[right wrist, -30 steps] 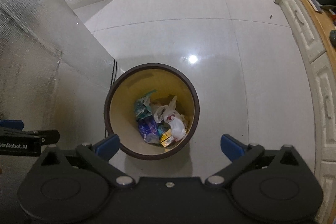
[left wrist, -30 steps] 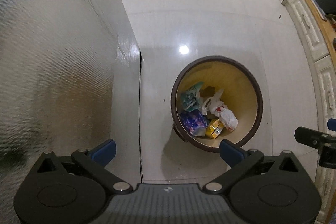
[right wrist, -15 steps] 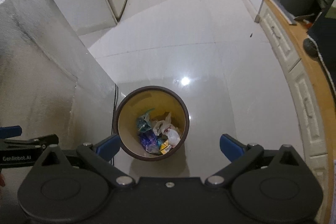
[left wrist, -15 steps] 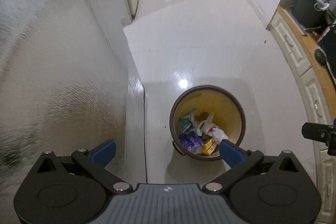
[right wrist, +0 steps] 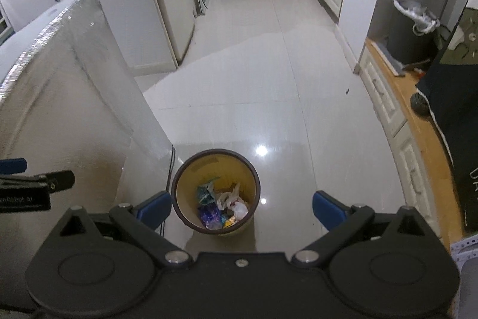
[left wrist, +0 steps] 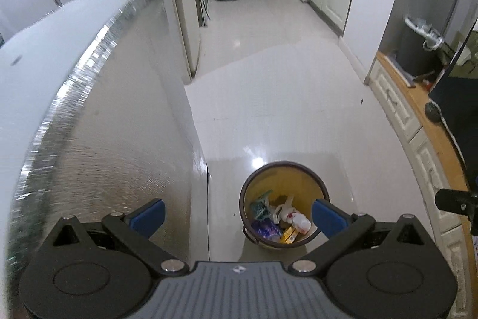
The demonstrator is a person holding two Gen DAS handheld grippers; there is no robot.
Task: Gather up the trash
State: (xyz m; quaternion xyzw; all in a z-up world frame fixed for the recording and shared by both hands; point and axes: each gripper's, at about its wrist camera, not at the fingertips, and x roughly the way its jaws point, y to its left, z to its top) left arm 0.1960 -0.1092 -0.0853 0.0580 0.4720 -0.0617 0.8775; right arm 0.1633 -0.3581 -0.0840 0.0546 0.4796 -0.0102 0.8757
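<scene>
Left claw [left wrist: 236,216] low in frame, blue pads spread wide, nothing between. Right claw [right wrist: 240,207] likewise wide open and empty. Just beyond, lower centre of both views: bin [left wrist: 283,208] upright on the pale floor [left wrist: 277,97], mouth facing up, long axis vertical. Inside, at the bottom: trash [right wrist: 222,207], mixed wrappers and a white bag. Left of frame, beside the bin: silver panel [left wrist: 113,139]. Far right: wooden counter [right wrist: 418,121].
</scene>
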